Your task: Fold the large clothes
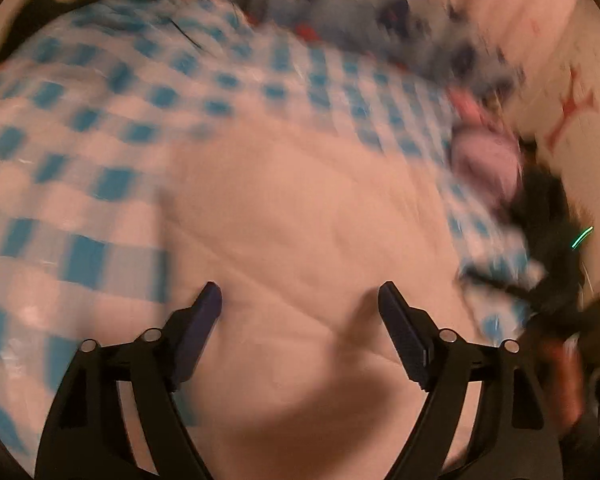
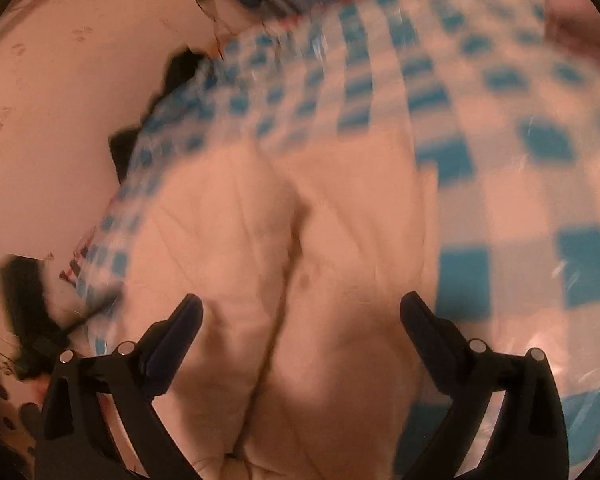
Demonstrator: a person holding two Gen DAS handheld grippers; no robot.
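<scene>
A large pale pink garment [image 1: 300, 208] lies spread flat on a blue-and-white checked cover [image 1: 100, 128]. In the left wrist view my left gripper [image 1: 300, 300] hovers over the cloth's near part, jaws wide apart with nothing between them. The same pale garment [image 2: 284, 240] shows in the right wrist view with a seam or fold line running down its middle. My right gripper [image 2: 300, 312] stands open above it, nothing held. The other gripper [image 1: 548, 248] appears as a dark blurred shape at the right edge of the left wrist view. Both pictures are blurred by motion.
A patterned blue, white and red fabric [image 1: 340, 8] lies at the far edge of the checked cover [image 2: 500, 140]. A pinkish-purple bundle [image 1: 484, 160] sits at the right. Dark items [image 2: 180, 68] lie beside a pale wall [image 2: 52, 120] on the left.
</scene>
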